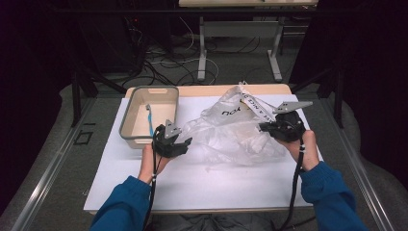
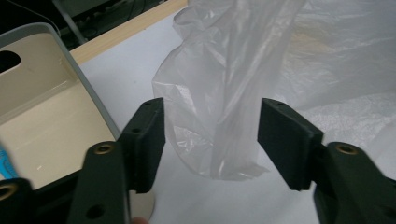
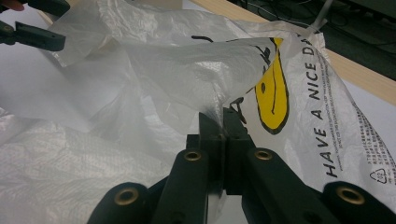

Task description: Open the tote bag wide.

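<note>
Bag: clear plastic bag (image 1: 231,130), crumpled at frame centre of the high view on the white sheet (image 1: 202,183); yellow smiley print and "HAVE A NICE DAY" lettering at right of the right gripper view
Left gripper: left gripper (image 2: 211,135), jaws apart, a hanging fold of the bag between them, not pinched; high view puts it lower left of centre, just beside the near corner of the bin
Right gripper: right gripper (image 3: 219,123), jaws together, clamped on a thin edge of the bag; right of centre in the high view, holding that side up
Bin: grey bin (image 1: 129,126), upper left of centre, a blue item (image 1: 149,120) lying inside, otherwise looks bare
Table edge: wooden table edge (image 1: 202,90) along the far side, cables on the floor beyond
Risk 1: film is thin and slick; right-side pinch is on very little material, likely to slip out or tear if pulled sideways
Risk 2: left jaws could close on one layer only, or on air if the fold swings
Risk 3: left gripper close to the bin wall; a careless move could knock the bin
</note>
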A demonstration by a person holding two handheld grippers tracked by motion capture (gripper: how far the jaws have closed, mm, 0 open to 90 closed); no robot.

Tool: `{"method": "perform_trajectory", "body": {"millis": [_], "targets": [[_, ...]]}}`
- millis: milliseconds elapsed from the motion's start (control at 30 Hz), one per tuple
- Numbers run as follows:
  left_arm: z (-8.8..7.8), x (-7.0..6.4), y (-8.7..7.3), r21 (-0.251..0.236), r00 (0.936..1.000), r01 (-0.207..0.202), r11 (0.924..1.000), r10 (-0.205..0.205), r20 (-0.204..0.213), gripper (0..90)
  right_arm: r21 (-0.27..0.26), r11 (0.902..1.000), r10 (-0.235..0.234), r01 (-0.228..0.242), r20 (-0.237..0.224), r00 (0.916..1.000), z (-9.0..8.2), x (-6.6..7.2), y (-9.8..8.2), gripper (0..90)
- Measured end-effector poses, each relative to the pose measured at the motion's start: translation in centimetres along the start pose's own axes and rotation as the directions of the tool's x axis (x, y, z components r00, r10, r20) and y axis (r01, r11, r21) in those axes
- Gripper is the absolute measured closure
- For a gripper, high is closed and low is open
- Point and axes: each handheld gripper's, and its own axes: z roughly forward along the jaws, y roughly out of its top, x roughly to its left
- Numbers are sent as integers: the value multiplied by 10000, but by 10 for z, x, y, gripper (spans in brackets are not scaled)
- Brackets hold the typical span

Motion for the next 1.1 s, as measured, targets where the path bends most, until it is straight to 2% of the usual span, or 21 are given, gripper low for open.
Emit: {"method": "perform_trajectory", "body": {"millis": [167,433,567,767,1067,1100], "targets": [[-8,0,-2,113,10000,-74,9999,73,60,299,5,10000,78,-78,40,10000,4,0,-1,900],[-19,1,-4,108,9999,105,9999,-106,54,219,8,9997,232,-232,122,9997,7,-2,-2,900],[-24,1,-8,318,9999,96,9994,-98,58,190,-23,9996,299,-299,165,9994,8,-3,-2,900],[-31,3,-18,445,9992,388,9983,-387,-36,154,-19,9996,270,-270,177,9995,8,-3,-2,900],[-42,14,-25,496,9979,529,9974,-509,-398,116,-50,9998,194,-193,131,9997,8,-1,-2,900],[-42,14,-25,531,9973,663,9964,-645,-353,113,-80,9998,191,-190,141,9997,8,-1,-2,900]]}}
